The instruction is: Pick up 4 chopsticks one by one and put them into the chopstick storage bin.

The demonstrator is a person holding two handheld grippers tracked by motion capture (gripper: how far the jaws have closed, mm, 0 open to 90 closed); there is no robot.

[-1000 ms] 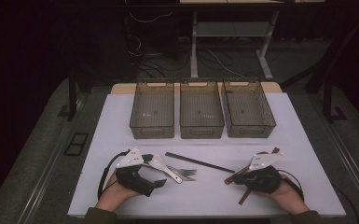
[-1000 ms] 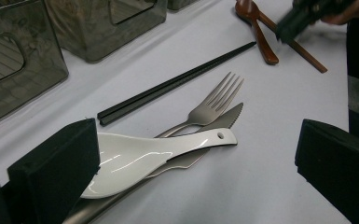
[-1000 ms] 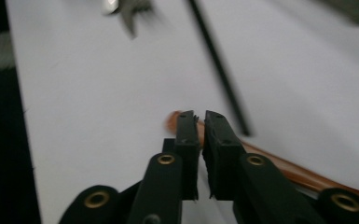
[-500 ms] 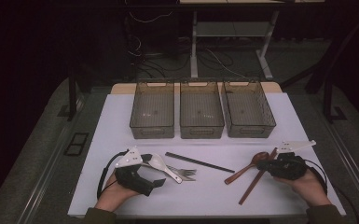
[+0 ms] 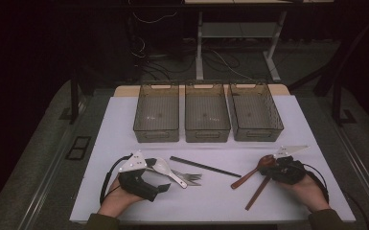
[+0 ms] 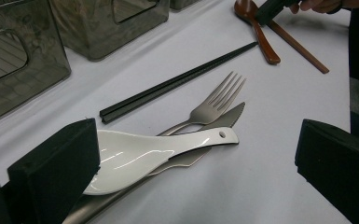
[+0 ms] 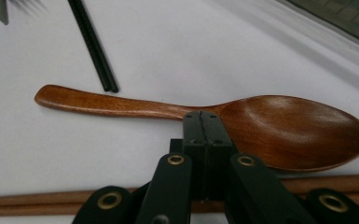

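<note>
Your right gripper (image 7: 201, 119) has its jaws pressed flat together with nothing between them, having just closed, their tips at the neck of the wooden spoon (image 7: 261, 126), a smooth, glossy red-brown piece with an oval bowl and a tapering handle; whether the tips touch it cannot be told. Wooden chopsticks (image 7: 51, 201) lie just behind the jaws at 6 o'clock, and black chopsticks (image 7: 93, 44), square-edged and matte, run off at 11 o'clock. Your left gripper (image 6: 191, 154) has its jaws wide apart, straddling a glossy white spoon (image 6: 144, 154) with a hole in its handle end; whether the left pad touches its bowl is unclear. It lies over a steel fork (image 6: 214, 105) and knife (image 6: 226, 119). At 12 o'clock on the white table (image 5: 311, 129), three smoky translucent bins (image 5: 207, 112) stand side by side.
</note>
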